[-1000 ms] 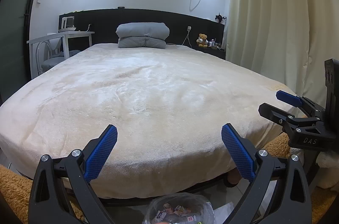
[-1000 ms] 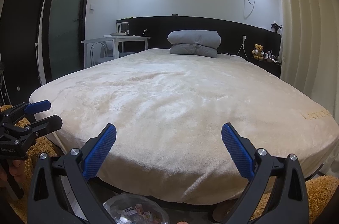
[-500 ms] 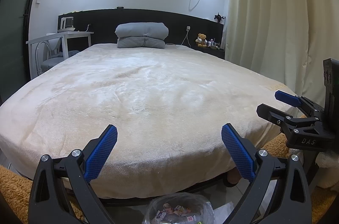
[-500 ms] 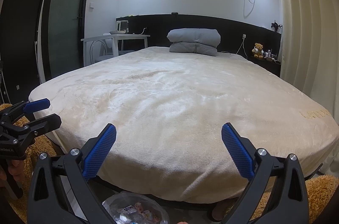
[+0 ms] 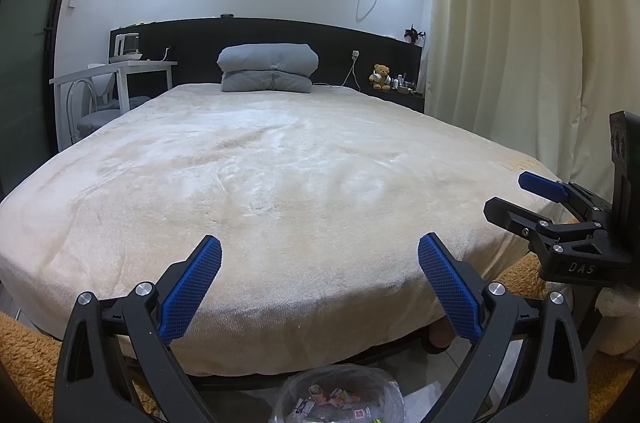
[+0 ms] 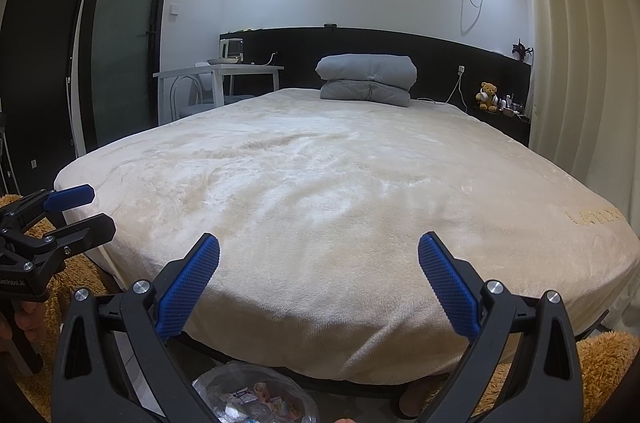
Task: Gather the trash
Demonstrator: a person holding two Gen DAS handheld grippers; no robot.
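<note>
**Both grippers spread wide over a bag of trash at the foot of the bed**

The left gripper (image 5: 319, 273) and the right gripper (image 6: 319, 271) each hold nothing, their black jaws splayed far apart, blue cross-hatched pads (image 5: 448, 293) facing inward. Below them, on the floor by the bed's edge, sits a crinkled clear plastic bag (image 5: 340, 397) holding small scraps of trash (image 6: 260, 401). The bed (image 5: 280, 175) is covered in cream plush, faintly rumpled, with a folded grey quilt (image 5: 268, 67) at a black headboard (image 6: 440, 51). Shaggy orange rug (image 6: 604, 363) lies alongside. Pleated cream curtains (image 5: 520, 43) hang at right.
</note>
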